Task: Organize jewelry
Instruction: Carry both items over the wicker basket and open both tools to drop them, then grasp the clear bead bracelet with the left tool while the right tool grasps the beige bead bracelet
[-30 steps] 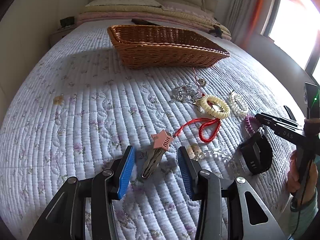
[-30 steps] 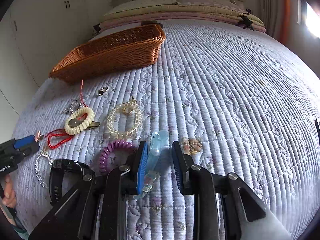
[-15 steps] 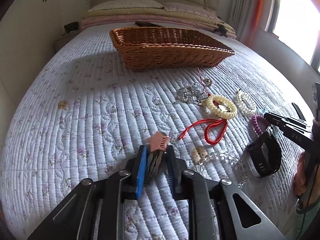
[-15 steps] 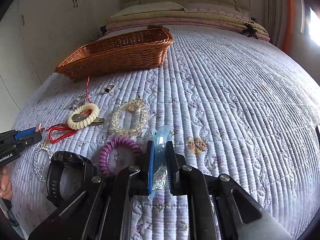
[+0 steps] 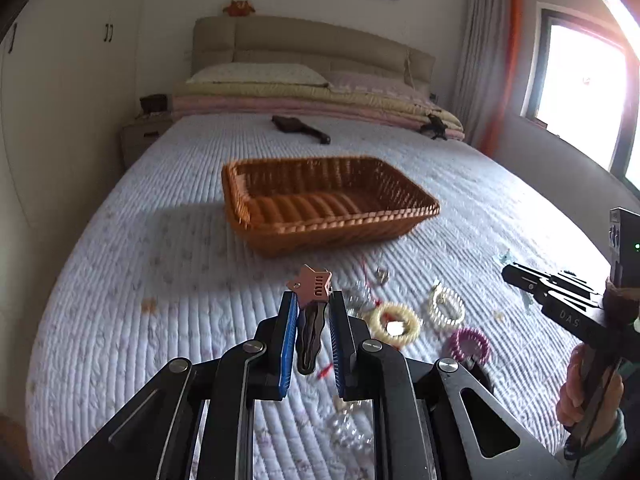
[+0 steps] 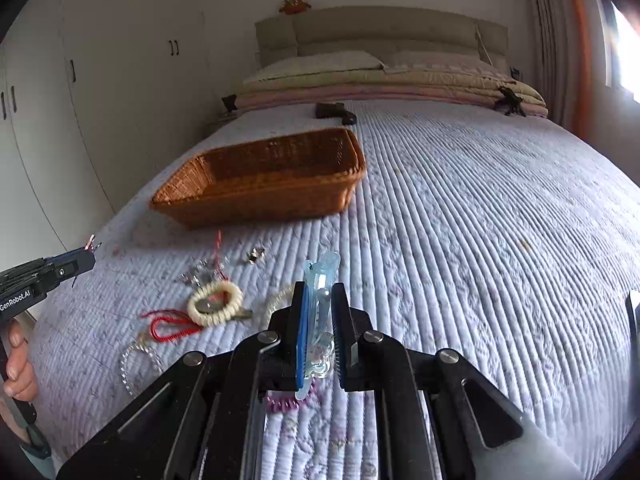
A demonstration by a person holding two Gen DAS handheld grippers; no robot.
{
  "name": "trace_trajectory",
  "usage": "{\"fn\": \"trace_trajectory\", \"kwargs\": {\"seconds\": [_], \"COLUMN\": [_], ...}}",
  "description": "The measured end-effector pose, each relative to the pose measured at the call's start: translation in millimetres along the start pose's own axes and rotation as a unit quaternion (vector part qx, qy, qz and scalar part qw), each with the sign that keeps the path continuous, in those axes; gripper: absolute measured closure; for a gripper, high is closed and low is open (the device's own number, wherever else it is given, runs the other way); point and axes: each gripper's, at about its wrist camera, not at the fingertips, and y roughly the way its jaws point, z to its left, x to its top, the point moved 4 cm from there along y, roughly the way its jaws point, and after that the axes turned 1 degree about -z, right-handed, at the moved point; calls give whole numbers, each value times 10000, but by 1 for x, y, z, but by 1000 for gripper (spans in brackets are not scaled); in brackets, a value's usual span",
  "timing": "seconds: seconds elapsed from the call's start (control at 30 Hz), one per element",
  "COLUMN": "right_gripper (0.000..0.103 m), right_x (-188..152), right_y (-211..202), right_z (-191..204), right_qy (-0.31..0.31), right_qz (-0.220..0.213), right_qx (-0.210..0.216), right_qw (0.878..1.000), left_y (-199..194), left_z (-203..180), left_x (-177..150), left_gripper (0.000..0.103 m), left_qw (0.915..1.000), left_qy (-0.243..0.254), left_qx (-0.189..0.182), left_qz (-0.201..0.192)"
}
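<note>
My left gripper is shut on a hair clip with a pink star, held above the quilt. My right gripper is shut on a clear blue hair clip, also lifted. A brown wicker basket stands ahead on the bed; it also shows in the right wrist view. Loose jewelry lies on the quilt: a cream bead bracelet, a pearl bracelet, a purple coil tie, a red cord and a clear bead chain.
The right gripper shows at the right in the left wrist view; the left one shows at the left in the right wrist view. A dark object lies beyond the basket. Folded bedding lines the headboard. A nightstand stands left.
Both grippers closed on their hair clips and lifted them off the quilt. Both views now sit higher and point more toward the basket.
</note>
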Motion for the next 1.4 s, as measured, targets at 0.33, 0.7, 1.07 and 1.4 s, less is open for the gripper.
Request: {"fn": "trace_trajectory", "kwargs": {"seconds": [0.33, 0.7, 1.07, 1.4], "right_gripper": [89, 89, 74, 73], "right_x": [124, 102, 104, 89], "right_y": [100, 241, 212, 88], "right_z": [24, 21, 19, 22], "right_qy": [-67, 18, 165, 144], "right_qz": [50, 1698, 1393, 507], "right_qx": [516, 305, 515, 752], "right_qw": [9986, 9850, 9888, 9958], "left_y": [97, 213, 190, 63], "left_z": [2, 18, 17, -1], "left_x": [101, 85, 86, 75], "left_gripper": [87, 87, 50, 50], "left_qw": [9990, 9937, 9946, 9980], "left_qy": [-351, -388, -521, -155], "left_qx": [-152, -30, -322, -601], "left_qz": [223, 1052, 837, -70]}}
